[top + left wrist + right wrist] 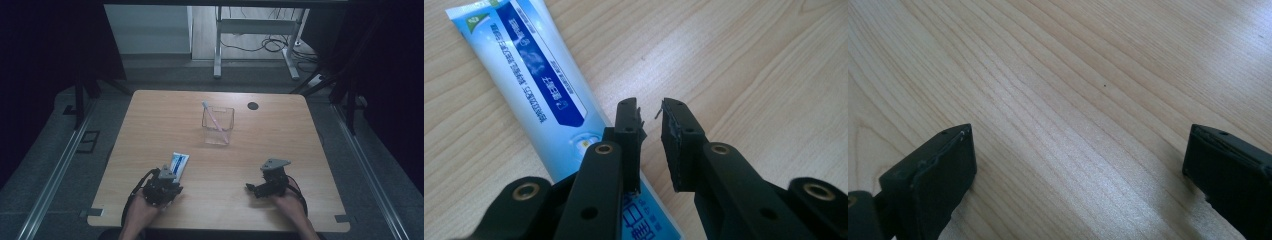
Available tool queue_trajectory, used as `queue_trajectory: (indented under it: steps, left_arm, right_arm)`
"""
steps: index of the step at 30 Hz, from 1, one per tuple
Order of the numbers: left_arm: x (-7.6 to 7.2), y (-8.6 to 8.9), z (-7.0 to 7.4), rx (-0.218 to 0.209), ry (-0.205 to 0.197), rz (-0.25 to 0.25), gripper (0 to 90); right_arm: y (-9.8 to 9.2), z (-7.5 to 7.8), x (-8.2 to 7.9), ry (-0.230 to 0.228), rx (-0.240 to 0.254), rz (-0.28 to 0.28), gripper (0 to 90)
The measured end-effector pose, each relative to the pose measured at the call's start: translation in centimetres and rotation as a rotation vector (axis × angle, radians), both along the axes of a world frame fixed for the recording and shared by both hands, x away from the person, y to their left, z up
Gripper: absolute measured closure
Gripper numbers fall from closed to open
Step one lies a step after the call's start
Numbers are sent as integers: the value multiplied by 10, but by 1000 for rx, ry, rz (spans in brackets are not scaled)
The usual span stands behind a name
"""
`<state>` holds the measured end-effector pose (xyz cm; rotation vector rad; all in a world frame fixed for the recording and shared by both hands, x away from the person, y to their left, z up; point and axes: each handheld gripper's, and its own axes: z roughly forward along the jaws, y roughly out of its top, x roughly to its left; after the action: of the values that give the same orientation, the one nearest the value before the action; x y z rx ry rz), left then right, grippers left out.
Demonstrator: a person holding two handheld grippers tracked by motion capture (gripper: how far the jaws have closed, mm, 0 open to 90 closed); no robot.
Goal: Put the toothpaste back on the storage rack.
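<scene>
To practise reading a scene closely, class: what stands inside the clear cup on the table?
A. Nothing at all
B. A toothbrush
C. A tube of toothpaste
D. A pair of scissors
B: a toothbrush leans inside the clear cup, while the tube of toothpaste lies flat on the table.

The high view is dim, its edges nearly black, the table [280, 150] soft and grainy. Both gripper views are bright and evenly lit; near jaws blur, wood glares faintly
</scene>
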<state>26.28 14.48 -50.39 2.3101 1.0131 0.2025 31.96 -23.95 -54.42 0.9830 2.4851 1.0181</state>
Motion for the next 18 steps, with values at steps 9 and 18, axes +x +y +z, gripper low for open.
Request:
queue_trajectory:
  steps: [9, 18]
  left_arm:
    - [2, 10, 3, 16, 7, 0, 780]
    - [3, 27, 3, 27, 5, 21, 781]
  right_arm:
    - [0, 0, 0, 0, 0, 0, 4]
    - [0, 0, 0, 0, 0, -1, 4]
